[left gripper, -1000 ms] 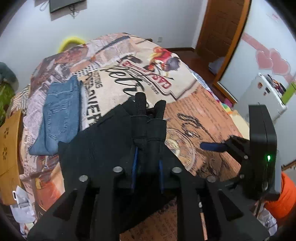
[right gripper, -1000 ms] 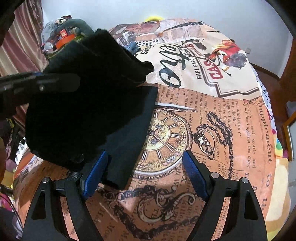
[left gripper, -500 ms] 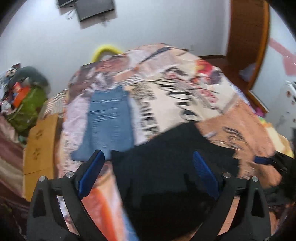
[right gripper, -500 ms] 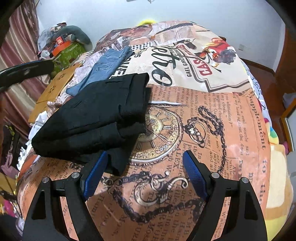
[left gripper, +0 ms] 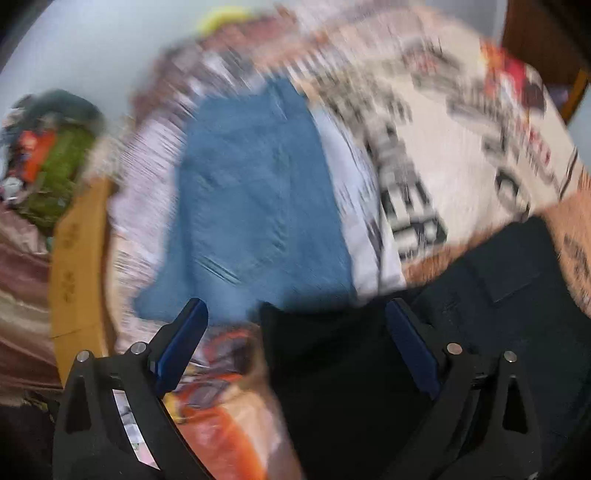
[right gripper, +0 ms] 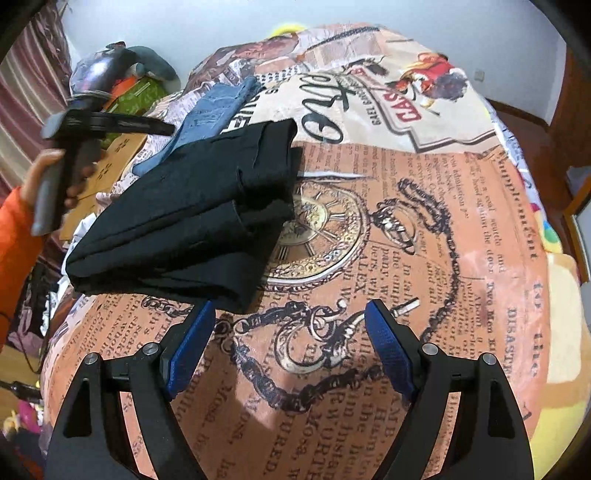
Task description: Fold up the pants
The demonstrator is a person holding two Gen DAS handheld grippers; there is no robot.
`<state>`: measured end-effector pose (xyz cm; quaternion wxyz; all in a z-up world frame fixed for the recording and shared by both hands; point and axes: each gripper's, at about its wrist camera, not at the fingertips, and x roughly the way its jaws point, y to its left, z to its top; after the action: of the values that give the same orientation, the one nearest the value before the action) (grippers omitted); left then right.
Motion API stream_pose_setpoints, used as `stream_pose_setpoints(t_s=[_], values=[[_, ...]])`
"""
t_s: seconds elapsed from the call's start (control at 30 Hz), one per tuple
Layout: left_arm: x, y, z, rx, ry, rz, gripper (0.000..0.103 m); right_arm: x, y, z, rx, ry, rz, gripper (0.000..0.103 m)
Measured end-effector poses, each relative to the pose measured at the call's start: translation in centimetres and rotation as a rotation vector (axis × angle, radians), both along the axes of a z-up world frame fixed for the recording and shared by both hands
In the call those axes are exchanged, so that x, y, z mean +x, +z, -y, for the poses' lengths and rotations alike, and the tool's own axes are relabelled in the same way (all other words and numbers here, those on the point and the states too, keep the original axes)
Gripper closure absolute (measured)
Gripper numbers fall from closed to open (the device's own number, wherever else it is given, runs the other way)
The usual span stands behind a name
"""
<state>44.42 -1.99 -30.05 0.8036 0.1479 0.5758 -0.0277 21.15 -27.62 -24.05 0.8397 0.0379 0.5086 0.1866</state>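
1. Nearest in the right wrist view, the right gripper (right gripper: 290, 347) hovers with its two blue-padded fingers (right gripper: 190, 350) spread wide apart and nothing between them; under the gap lies bare bedspread (right gripper: 424, 229) printed with a pocket watch, a chain and newspaper text.
2. Just beyond the left finger of that gripper, the black pants (right gripper: 195, 210) lie folded into a thick, layered bundle on the bedspread – the near corner close to the blue pad, though contact cannot be judged.
3. In the left wrist view, which is heavily motion-blurred, the left gripper (left gripper: 295, 347) also has its blue-padded fingers (left gripper: 412, 350) spread wide and holds nothing; the black pants (left gripper: 424, 332) fill the lower right of the frame, under and past the right-hand finger.
4. Farther on, a pair of blue jeans (left gripper: 255, 206) lies flat on the bedspread (left gripper: 461, 147), just beyond the black pants.
5. At the left edge of the right wrist view, a hand (right gripper: 44, 173) in an orange sleeve grips the handle of the left gripper, raised above the far-left side of the bed.
6. Farthest back – a pale wall (right gripper: 332, 14), with a pile of green and grey items (right gripper: 129, 85) beside the bed.
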Motion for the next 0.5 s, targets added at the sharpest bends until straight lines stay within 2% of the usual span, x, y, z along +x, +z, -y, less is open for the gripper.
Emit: stream_pose_setpoints(t_s=[0.1,0.17,0.23,0.3,0.4,0.5], values=[[0.5,-2.3,0.1,-0.017,0.008,-0.052,0.005,1.1,-0.4,-0.3,-0.023,0.016,-0.006,0.023],[-0.1,-2.3,0.0,-0.030,-0.020,-0.030,0.005,1.8,-0.7,-0.3,-0.011,0.029,-0.011,0.023],[-1.3,-2.3,0.2,-0.015,-0.095,-0.023,0.005,2.6,-0.8,-0.2,0.007,0.041,-0.016,0.023],[-2.4,-2.5,0.3,0.011,-0.125,-0.024,0.005,3.5,-0.7,-0.1,0.007,0.054,-0.007,0.023],[-4.1,-2.3,0.2,0.031,-0.147,-0.021,0.005,4.9,-0.2,0.2,-0.039,0.046,0.032,0.023],[-5.4,-1.9,-0.4,-0.022,-0.120,-0.053,0.010,6.4,0.3,1.2,-0.052,0.011,0.052,0.023]])
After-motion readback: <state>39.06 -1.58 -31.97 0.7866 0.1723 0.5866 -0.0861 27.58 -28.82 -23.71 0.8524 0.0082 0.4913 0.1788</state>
